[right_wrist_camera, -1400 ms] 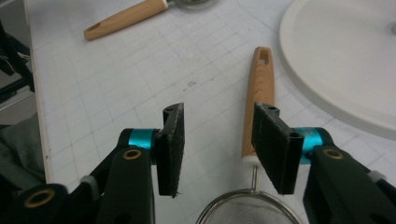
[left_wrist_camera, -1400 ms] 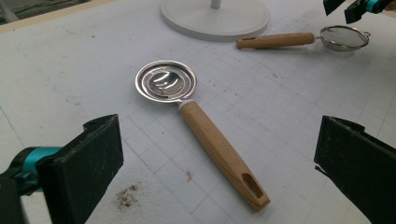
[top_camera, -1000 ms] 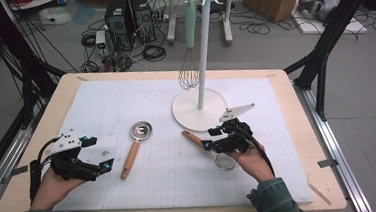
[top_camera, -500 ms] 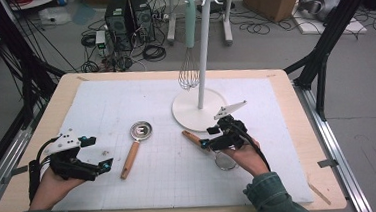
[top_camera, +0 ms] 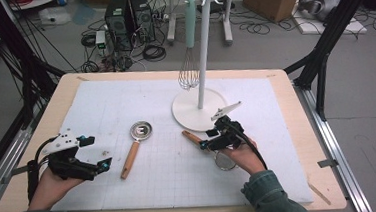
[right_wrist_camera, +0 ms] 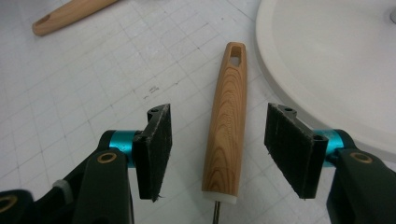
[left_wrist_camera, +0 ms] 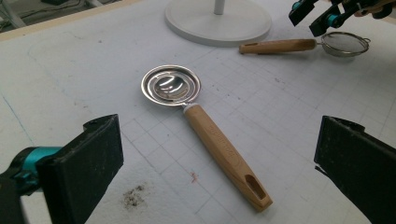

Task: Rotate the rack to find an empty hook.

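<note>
Two black pads of the right gripper (right_wrist_camera: 217, 154) straddle the small strainer's wooden handle (right_wrist_camera: 226, 121), just been closing, not touching; left gripper (left_wrist_camera: 219, 163) gapes wide.

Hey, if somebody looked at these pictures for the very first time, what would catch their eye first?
Probably the right gripper, its jaws open on either side of the wooden handle of a small strainer without touching it, just in front of the tall white rack where a whisk hangs. Next, the shiny round measuring spoon lying mid-table, with the left gripper open and pointed at it.
</note>
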Motion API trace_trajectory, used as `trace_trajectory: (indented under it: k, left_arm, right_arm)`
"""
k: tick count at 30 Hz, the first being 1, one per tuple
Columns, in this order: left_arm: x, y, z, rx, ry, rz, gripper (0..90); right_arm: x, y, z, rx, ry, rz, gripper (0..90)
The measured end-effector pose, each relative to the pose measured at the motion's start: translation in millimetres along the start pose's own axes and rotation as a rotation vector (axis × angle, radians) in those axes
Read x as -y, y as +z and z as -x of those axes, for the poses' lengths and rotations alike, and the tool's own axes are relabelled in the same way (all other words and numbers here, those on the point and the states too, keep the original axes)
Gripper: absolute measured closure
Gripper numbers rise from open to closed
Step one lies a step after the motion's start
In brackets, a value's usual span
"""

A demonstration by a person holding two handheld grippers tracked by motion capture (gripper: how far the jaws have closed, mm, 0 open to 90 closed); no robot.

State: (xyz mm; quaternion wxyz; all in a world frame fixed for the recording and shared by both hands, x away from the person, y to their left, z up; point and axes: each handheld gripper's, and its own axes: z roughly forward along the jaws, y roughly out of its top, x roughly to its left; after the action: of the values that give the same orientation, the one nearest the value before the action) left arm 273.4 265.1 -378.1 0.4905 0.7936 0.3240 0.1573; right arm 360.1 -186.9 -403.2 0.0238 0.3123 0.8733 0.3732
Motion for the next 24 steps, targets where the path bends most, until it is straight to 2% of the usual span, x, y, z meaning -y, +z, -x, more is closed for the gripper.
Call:
trace_trajectory:
  k: [11, 24]
  left_arm:
    - [0.0, -1.2, -0.8, -0.002, 0.000, 0.002, 1.8]
    - [-0.1, -1.0, -0.8, -0.002, -0.001, 0.001, 1.7]
  right_arm:
    - [-0.3, 10.2, -0.2, 0.003, -0.004, -0.050, 43.1]
    - [0.7, 16.5, 0.7, -0.019, 0.001, -0.080, 46.0]
